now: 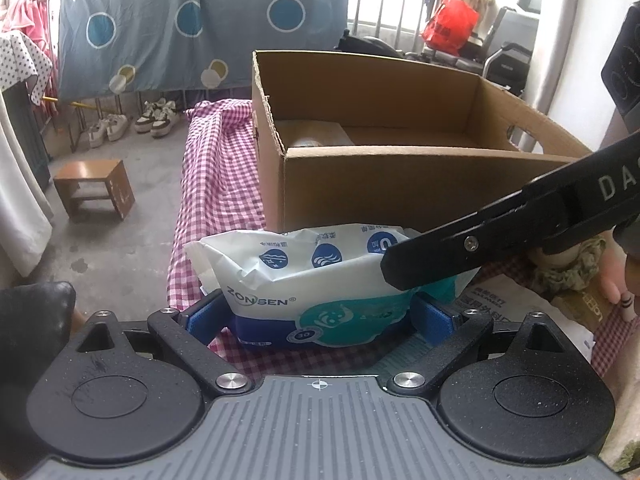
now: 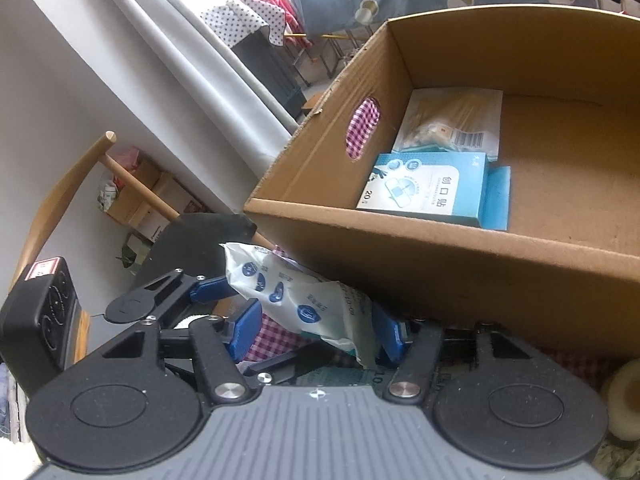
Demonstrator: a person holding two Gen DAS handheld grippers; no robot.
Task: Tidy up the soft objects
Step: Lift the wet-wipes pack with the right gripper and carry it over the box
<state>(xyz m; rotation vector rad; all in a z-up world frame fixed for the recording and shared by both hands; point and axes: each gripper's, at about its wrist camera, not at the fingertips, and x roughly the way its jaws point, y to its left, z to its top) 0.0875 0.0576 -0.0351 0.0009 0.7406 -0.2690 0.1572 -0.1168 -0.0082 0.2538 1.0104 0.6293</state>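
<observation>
Hanging bedsheet, grey-blue with blue circles, closes the background of the left wrist view; shoes and a small wooden stool stand on the floor beneath and beside it.

Table, covered by a pink-and-white checked tablecloth, carries all the task items.

Cardboard box, open-topped, sits on the tablecloth. In the right wrist view its interior holds a light-blue box of adhesive plasters lying flat against the near wall, with a clear-fronted packet just behind it; a checked patch shows through the oval handle cut-out in the side wall.

White-and-teal soft pack marked ZONSEN lies on the tablecloth just in front of the cardboard box, upright on its lower edge.

Left claw straddles the lower part of the soft pack, its blue pads against both sides: a grip on the pack.

Right claw has one end of the same pack between its blue pads; the right-hand pad meets the wrapper, while contact at the left-hand pad cannot be told. In the left wrist view one of its black fingers crosses over the top of the pack from the right.

Second printed packet lies flat on the tablecloth to the right of the soft pack, near a camouflage-patterned soft item.
</observation>
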